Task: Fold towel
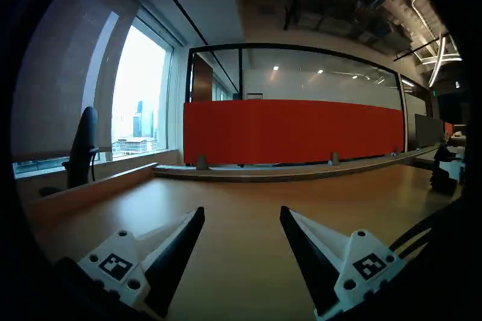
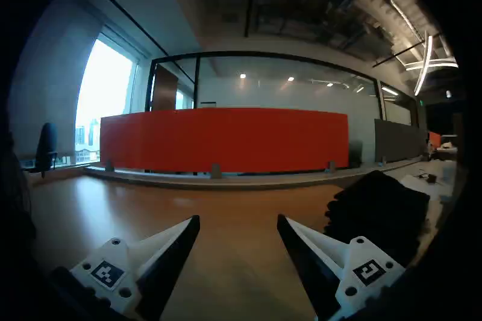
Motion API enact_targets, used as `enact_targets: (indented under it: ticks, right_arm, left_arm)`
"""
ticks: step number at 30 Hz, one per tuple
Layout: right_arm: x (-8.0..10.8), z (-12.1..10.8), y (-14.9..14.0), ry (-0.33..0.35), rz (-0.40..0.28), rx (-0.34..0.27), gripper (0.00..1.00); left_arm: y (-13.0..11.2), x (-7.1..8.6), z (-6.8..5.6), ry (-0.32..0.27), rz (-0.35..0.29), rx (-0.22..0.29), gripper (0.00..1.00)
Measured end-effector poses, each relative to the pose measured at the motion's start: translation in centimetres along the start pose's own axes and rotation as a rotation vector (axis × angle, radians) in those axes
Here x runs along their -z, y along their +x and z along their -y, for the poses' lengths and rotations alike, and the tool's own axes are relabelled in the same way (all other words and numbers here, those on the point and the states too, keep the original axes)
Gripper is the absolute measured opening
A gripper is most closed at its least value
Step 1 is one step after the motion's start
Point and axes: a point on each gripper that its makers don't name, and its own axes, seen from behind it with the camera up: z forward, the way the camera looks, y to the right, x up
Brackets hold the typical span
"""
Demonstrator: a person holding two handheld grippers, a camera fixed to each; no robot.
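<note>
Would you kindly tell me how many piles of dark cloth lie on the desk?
1: a dark cloth pile on the desk, at right in the right gripper view, past the right gripper. More may be hidden.

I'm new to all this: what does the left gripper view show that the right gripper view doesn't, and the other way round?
Left gripper view: a raised wooden ledge at the left. Right gripper view: a dark cloth pile, probably towels, on the right. Shared: the wooden table, red partition, window, black chair, and an open gripper up front, the left gripper and the right gripper.
</note>
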Motion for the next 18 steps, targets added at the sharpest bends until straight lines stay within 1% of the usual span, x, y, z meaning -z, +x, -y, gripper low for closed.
enact_targets:
  ticks: [18]
  right_arm:
    - [-0.01,0.02,0.01,0.0,0.0,0.0,0.99]
  left_arm:
    - [0.24,0.06,0.09,0.0,0.001,0.0,0.93]
